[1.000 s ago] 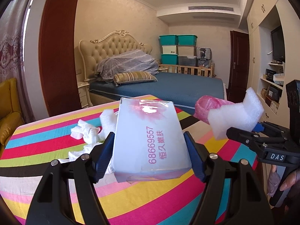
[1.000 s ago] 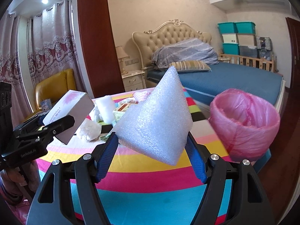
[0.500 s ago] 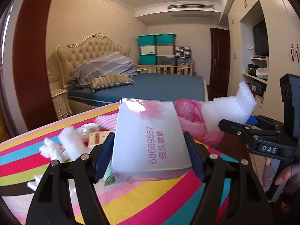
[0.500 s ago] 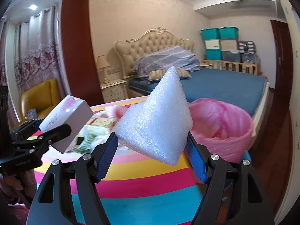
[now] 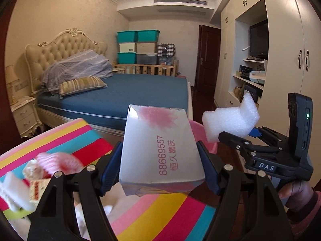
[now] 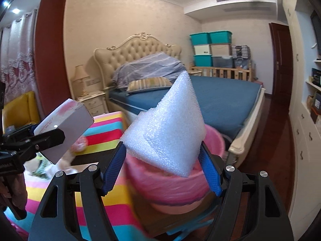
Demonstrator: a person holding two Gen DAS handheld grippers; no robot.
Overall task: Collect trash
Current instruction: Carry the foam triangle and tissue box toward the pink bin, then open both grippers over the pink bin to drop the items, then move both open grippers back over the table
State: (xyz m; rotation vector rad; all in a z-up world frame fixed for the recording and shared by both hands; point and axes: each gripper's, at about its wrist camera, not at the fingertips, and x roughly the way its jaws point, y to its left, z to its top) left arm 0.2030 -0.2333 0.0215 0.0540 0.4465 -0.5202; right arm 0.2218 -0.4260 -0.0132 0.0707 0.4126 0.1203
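My left gripper is shut on a white box with pink print, held above the striped table's right edge. The box also shows in the right wrist view. My right gripper is shut on a white foam piece, held just above a bin lined with a pink bag. In the left wrist view the foam piece and right gripper are to the right, and the pink bin peeks out behind the box.
The table has a rainbow-striped cloth. Crumpled wrappers and tissue lie on it at the left. A bed, a nightstand and a wall cupboard stand beyond.
Both grippers have swung to the right with their loads. The pink bin now sits directly under the foam piece, and the table scraps have slid to the left of view.
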